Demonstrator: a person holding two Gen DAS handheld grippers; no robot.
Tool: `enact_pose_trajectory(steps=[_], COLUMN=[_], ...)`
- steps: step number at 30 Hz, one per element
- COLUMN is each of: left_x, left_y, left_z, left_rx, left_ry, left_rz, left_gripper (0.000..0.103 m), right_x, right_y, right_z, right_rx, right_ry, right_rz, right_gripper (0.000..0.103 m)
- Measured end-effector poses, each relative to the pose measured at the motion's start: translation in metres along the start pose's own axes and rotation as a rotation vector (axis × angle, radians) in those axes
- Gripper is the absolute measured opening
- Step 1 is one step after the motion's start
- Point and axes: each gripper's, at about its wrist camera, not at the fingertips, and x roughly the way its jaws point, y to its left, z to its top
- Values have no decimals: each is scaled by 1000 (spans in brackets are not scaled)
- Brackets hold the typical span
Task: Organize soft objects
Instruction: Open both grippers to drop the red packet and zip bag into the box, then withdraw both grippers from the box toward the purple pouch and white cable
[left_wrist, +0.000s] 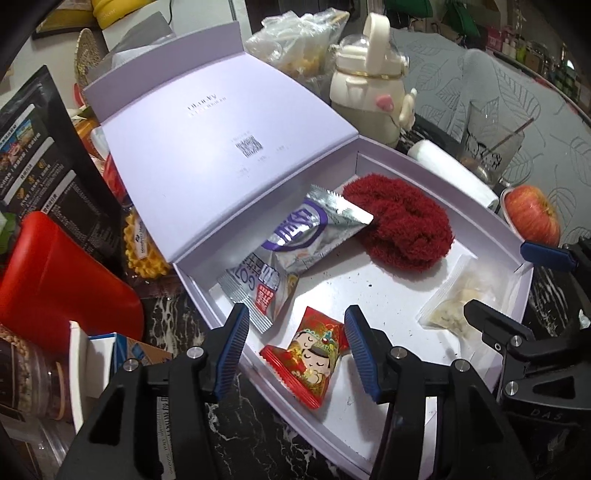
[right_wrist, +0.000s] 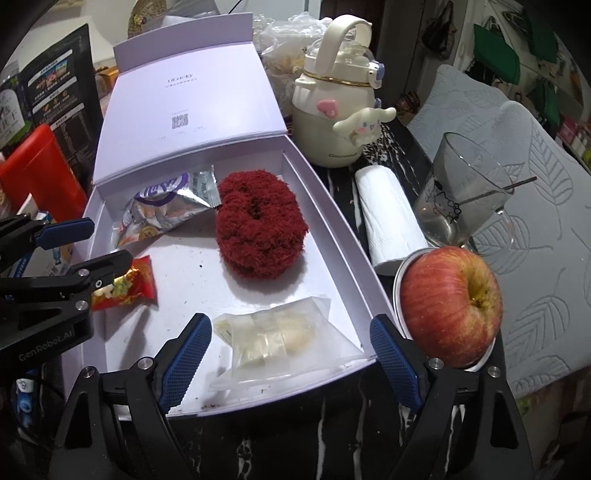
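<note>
Dark marble tabletop (right_wrist: 332, 435) with white veins carried the clutter I was working over, and on it lay the pale lilac box (left_wrist: 524, 291) with its lid (right_wrist: 192, 110) flung back; inside the lid I could read "LiLucky" above a QR code. My left gripper (left_wrist: 297, 350) had its blue pads apart, closed on nothing, straddling the red candy packet (left_wrist: 310, 354) printed with a cartoon couple, which lay flat on the box floor. My right gripper (right_wrist: 288, 363) stood wide, empty, with the translucent white pouch (right_wrist: 280, 347) lying between its fingers at the box's near edge, untouched as far as I could see. Deeper in the box sat the fluffy red scrunchie (right_wrist: 258, 229) and, beside it, the silver snack bag (right_wrist: 162, 210) with purple lettering I could not make out. On the side of the left gripper's body in the right wrist view I read "GenRobot.AI". Beyond the box stood a cream bottle (right_wrist: 332, 110) with a long-eared dog figure, a white paper roll (right_wrist: 391, 218), a glass (right_wrist: 465, 192) and an apple (right_wrist: 450, 306).
</note>
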Motion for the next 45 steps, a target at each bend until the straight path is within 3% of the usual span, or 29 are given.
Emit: enact_pose_trajectory(steps=[10,19,25,37,38,39,41,45], left_x=[-43,-113,-156,-226,-228,-231,-236,-246], left_y=[10,17,8,-28,-30,-32,-36,-48], left_z=[17,25,21,-13,-16,-19,-27,-47], left_rx=[-25,-41,-9,83,86,88,90,128], left_ry=[-88,-221,-278,-417,-420,-423,-431,-484], left_rz=[-12,2,-2,-40,-49,-55,-71,-71], left_gripper=[53,53,53,55,57,68,81,81], right_x=[-43,-111,-157,-211,-215,-218,-223,-233], right_y=[-6,-12,-13,-23,-24,-25,-26,-23], right_z=[19,27,18,-27,-33,-37,-49,-74], right_rx=[8,6,-8,17,23,30,39,41], right_ry=[-118,-269,-342,-402,-407,-412,-415,-437], right_rz=[-4,-38,-44,-55,-53,-52,-53,-81], right_gripper=[89,89,89,89,89,89,89,91])
